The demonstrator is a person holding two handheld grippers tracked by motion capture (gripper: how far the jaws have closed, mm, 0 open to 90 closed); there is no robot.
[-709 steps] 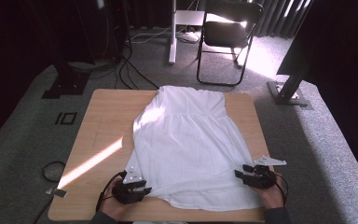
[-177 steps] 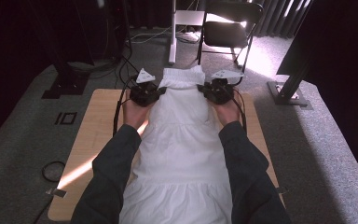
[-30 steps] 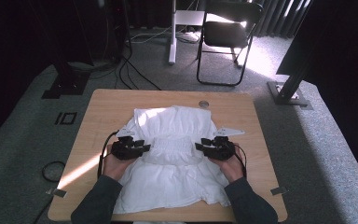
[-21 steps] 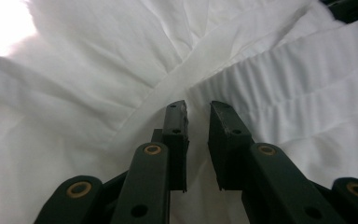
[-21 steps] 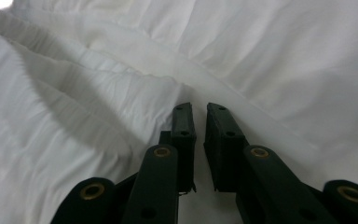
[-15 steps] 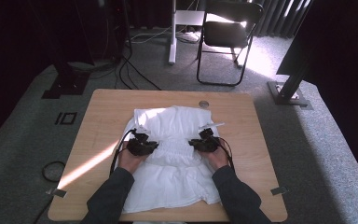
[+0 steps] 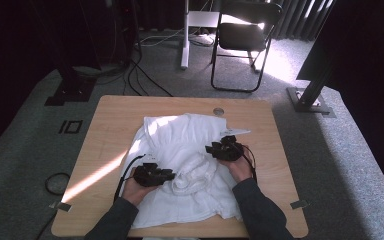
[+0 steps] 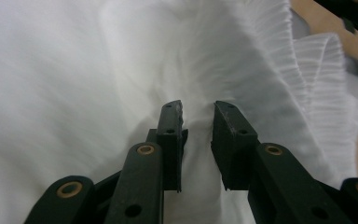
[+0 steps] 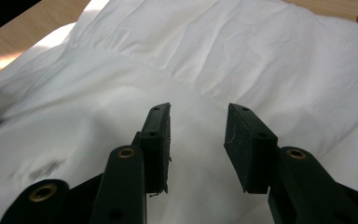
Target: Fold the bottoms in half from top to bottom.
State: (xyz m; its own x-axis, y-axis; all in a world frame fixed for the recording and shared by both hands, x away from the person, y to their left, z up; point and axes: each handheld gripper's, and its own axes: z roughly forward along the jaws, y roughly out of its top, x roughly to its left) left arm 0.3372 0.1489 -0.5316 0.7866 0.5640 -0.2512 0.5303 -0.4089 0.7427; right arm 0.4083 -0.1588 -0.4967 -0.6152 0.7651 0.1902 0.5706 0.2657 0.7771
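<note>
1. The white garment [image 7: 187,165] lies half folded on the table [image 7: 105,120], bunched into a thick roll between the two grippers. By the look of it the work in hand is folding it smaller.

2. The left gripper [image 7: 166,175] sits low at the near left of the cloth. In the left gripper view its jaws stand a narrow gap apart with white cloth running between and beneath them; they have just opened slightly, and the pads do not seem to press on it.

3. The right gripper [image 7: 211,148] rests farther off, at the right side of the garment. Its jaws have just been spreading and stand clearly apart, with smooth cloth below and ahead of them and nothing pinched.

4. The next move, as I judge it, calls for each pair of jaws to find a fresh edge. A pleated hem [image 8: 317,74] lies to the right of the left jaws.

5. Bare table lies beyond the garment on the far side and to the left, giving room to move. A small round fitting [image 7: 218,111] sits well ahead of the right jaws, clear of the cloth.
</note>
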